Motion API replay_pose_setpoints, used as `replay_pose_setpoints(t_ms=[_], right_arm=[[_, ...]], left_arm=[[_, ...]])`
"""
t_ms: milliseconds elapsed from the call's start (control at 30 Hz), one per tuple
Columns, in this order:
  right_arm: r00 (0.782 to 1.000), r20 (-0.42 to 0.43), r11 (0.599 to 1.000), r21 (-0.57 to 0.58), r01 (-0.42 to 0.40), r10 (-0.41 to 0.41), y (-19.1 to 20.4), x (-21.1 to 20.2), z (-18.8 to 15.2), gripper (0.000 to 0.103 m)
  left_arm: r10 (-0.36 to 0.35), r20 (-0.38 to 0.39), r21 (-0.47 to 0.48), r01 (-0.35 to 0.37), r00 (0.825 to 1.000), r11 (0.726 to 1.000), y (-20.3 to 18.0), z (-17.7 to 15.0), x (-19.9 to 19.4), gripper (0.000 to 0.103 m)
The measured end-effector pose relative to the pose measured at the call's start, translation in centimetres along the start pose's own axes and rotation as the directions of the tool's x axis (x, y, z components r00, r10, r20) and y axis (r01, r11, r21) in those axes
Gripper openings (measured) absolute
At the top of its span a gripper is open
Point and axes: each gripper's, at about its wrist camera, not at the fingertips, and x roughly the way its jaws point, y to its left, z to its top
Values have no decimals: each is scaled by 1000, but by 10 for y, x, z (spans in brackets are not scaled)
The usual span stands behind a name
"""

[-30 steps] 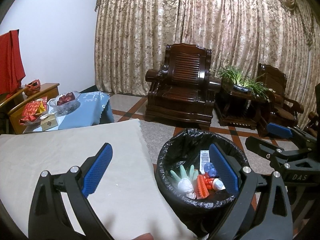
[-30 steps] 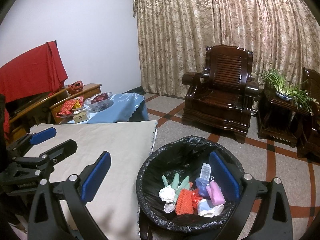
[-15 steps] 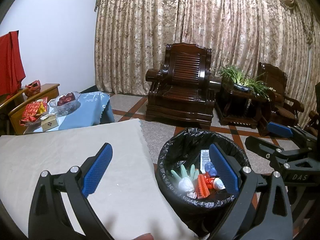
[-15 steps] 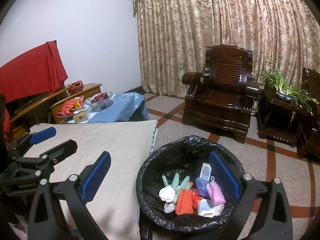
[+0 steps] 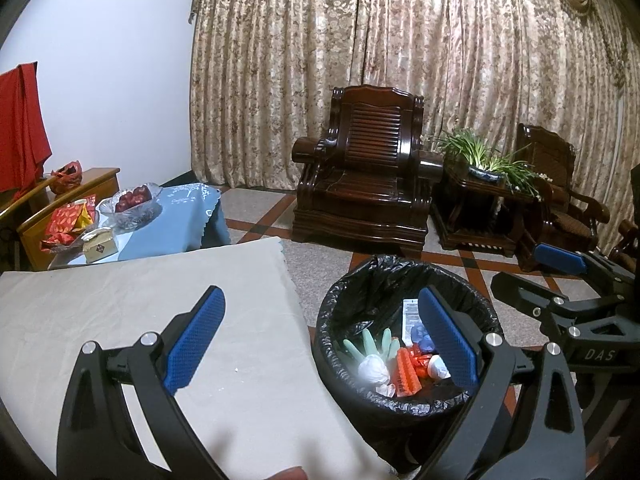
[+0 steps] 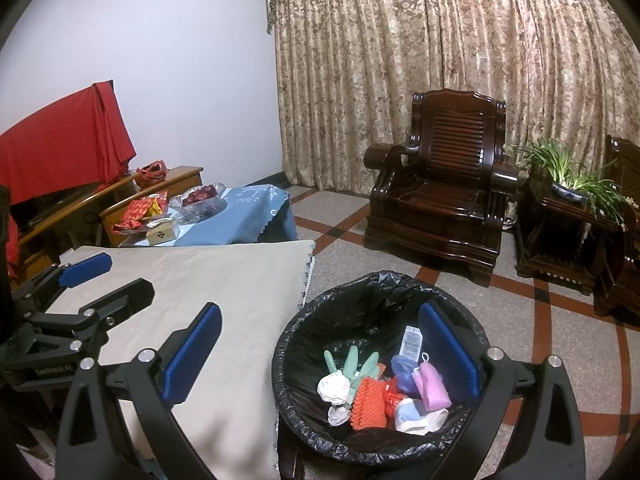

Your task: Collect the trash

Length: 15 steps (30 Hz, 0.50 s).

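A round bin lined with a black bag (image 5: 404,280) (image 6: 360,292) stands on the floor beside the table. It holds several pieces of trash: a green glove (image 6: 352,362), a white crumpled wad (image 6: 334,386), an orange sponge (image 6: 368,402), a pink pouch (image 6: 432,386) and a white label (image 6: 412,340). My left gripper (image 5: 320,344) is open and empty above the table edge and the bin. My right gripper (image 6: 320,350) is open and empty over the bin. Each gripper shows in the other's view, the right one (image 5: 560,276) and the left one (image 6: 84,280).
A table with a beige cloth (image 5: 140,320) (image 6: 200,280) lies on the left. Behind it a blue-clothed table (image 6: 248,216) carries a glass fruit bowl (image 6: 200,200), a small box and red packets. Dark wooden armchairs (image 6: 444,200) and a potted plant (image 6: 572,180) stand before the curtain.
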Motion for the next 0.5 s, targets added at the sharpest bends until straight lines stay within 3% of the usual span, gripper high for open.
replay_pose_setpoints(t_ms=[500], right_arm=[[1000,0,1000,-4,-2,2,3,1,2,97]], left_arm=[[0,-1,2,0,1000,1000,-1,1,-1,94]])
